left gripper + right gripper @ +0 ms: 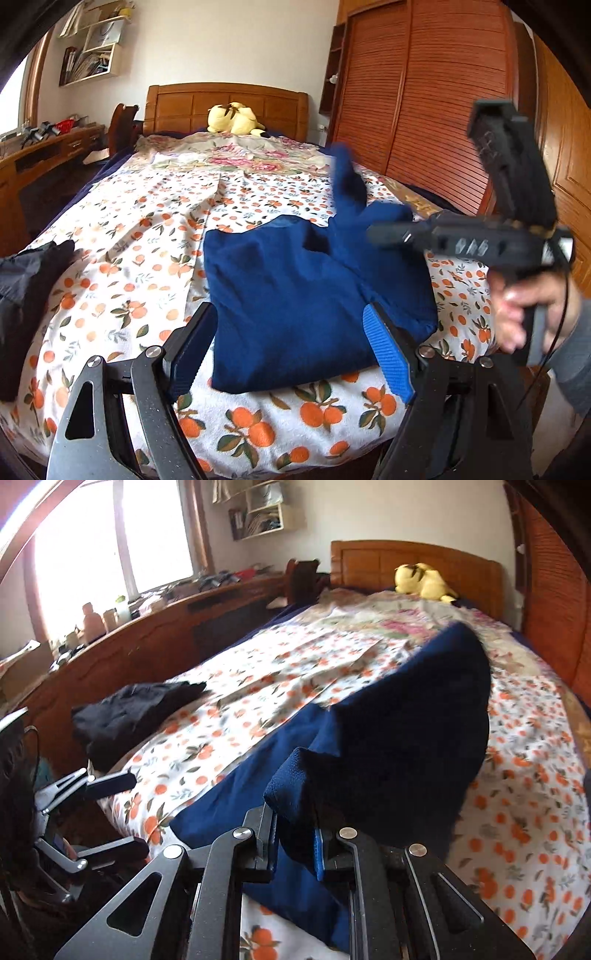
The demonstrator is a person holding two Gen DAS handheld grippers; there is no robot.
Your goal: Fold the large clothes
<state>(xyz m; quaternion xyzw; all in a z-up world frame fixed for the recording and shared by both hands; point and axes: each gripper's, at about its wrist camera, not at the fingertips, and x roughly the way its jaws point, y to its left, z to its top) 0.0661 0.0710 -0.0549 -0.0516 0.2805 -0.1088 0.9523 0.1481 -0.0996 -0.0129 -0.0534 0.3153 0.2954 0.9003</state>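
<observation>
Jaws of the left gripper (291, 339) stand wide apart and empty, low at 6 o'clock over the near hem of the blue garment (295, 295), which lies on the bed (129, 258).

Right view: right gripper (295, 834) is clamped on a garment fold at 6 o'clock, lifting it, probably to carry that side across.

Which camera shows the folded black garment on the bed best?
The right wrist view: the folded black garment lies whole on the orange-print bedsheet, beyond the lifted dark blue knitted garment. The left wrist view catches only part of it, cut by the left edge.
</observation>
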